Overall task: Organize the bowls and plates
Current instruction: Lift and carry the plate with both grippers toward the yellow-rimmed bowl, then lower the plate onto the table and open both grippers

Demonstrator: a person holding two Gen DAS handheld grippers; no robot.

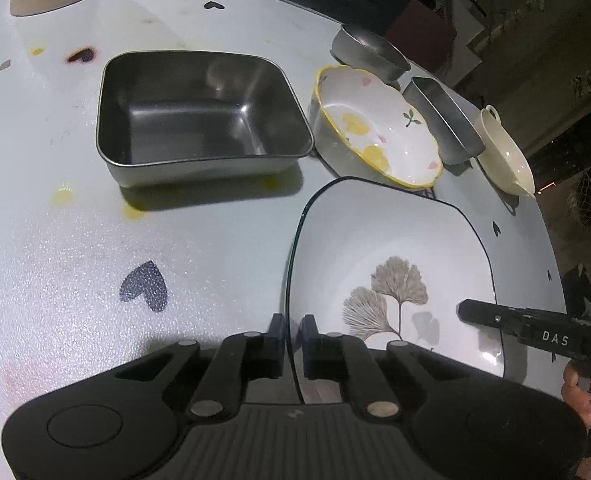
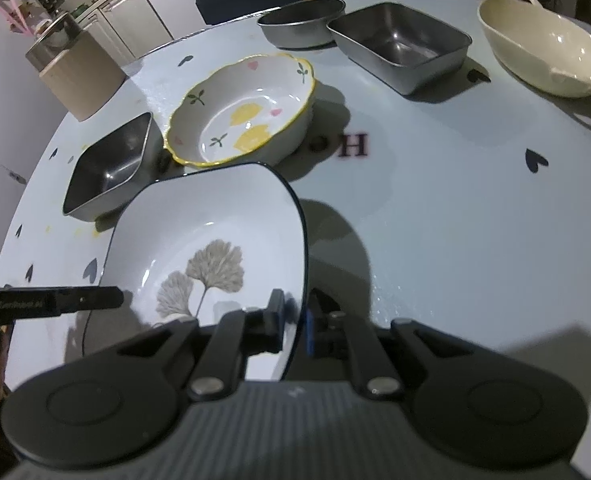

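Round pale worktop [image 2: 435,216] with dark heart prints and yellow stains. On it: large steel square tray [image 1: 199,116] far left, scalloped floral bowl [image 2: 243,112] just right of it, steel round bowl [image 2: 301,24] and small steel square tray [image 2: 401,46] at far edge, cream handled dish [image 2: 543,52] far right, tan canister [image 2: 79,76] far left.

The left wrist view is taken from just behind the left gripper [image 1: 293,344], angled steeply down across the table [image 1: 75,240], with the square leaf-print plate [image 1: 383,248] close below the lens. The right wrist view is taken from behind the right gripper [image 2: 295,324], tilted down likewise, at the opposite edge of the same plate [image 2: 215,216]. Both views share that plate, the yellow-rimmed floral bowl [image 1: 375,128] [image 2: 247,112], and each other's gripper at the frame edge.
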